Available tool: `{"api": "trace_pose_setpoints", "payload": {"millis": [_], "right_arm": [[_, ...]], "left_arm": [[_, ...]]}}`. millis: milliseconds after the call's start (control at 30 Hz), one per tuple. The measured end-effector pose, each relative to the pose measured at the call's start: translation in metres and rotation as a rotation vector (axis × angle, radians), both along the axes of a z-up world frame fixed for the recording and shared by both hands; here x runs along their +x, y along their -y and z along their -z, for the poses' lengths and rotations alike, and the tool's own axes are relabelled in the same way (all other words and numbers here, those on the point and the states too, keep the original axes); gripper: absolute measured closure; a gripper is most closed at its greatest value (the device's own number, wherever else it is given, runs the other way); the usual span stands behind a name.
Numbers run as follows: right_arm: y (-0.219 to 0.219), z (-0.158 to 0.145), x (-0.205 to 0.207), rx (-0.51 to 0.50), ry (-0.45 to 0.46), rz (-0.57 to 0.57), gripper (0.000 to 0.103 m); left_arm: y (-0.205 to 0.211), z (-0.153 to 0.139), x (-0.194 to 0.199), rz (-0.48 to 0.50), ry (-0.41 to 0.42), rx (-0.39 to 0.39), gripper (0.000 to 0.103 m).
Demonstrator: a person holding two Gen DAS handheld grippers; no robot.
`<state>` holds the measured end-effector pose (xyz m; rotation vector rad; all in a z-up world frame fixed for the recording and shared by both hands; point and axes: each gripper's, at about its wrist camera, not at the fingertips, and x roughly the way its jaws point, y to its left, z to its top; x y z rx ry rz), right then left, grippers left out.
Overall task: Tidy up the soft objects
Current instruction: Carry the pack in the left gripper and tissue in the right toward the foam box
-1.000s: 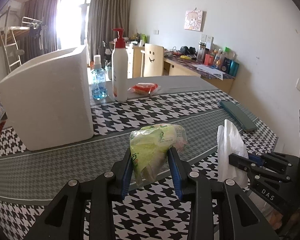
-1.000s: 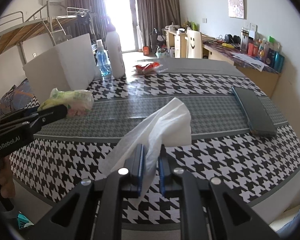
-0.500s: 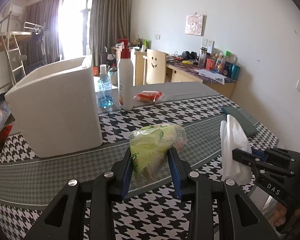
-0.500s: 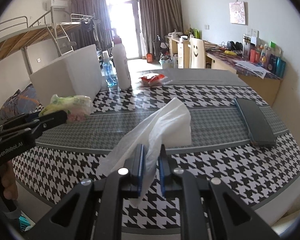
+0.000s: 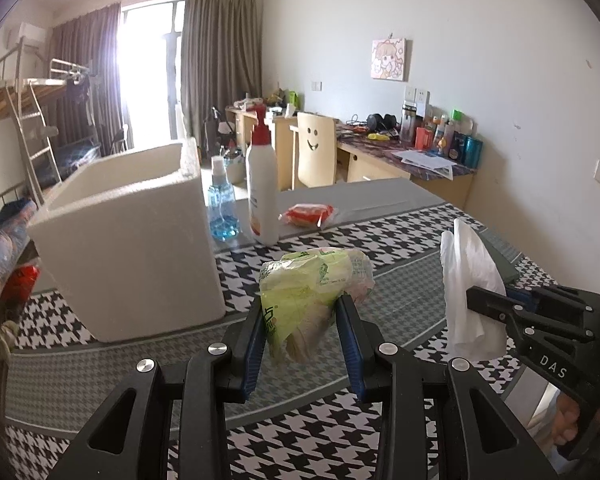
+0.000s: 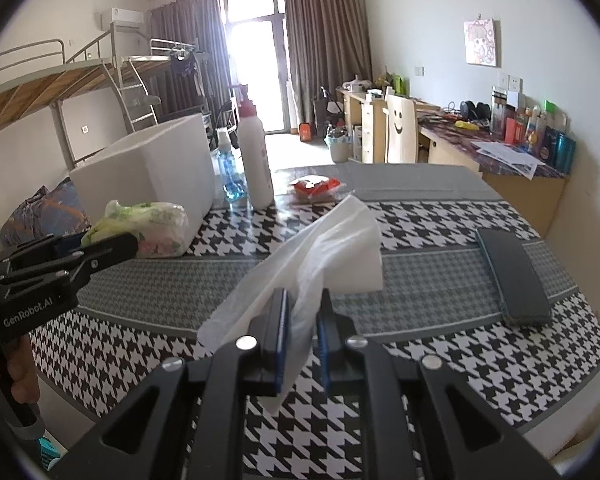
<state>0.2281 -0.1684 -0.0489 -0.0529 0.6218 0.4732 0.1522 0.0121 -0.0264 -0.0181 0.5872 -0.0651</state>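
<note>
Mid-carry: left gripper (image 5: 302,330) clamped on pack (image 5: 312,292), right gripper (image 6: 302,326) pinched tissue (image 6: 320,256). Box (image 5: 132,236) ahead-left of fingers; next, likely over its rim, released.

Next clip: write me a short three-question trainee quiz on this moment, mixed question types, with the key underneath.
1. True or false: the left gripper is empty.
2. What does the right gripper hold? A) white tissue B) blue spray bottle C) dark flat case
3. Fill in: the pump bottle has a ____ top.

Key
1. False: its jaws grip a green plastic tissue pack.
2. A
3. red
</note>
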Motion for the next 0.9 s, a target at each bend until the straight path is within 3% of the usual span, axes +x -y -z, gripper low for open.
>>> {"api": "trace_pose_setpoints", "payload": {"millis": [900], "right_arm": [[-0.021,-0.036,0.011,0.016,0.092,-0.052,0.086]], "left_arm": [[-0.021,-0.042,0.008,-0.028,0.093,0.015,0.066]]}}
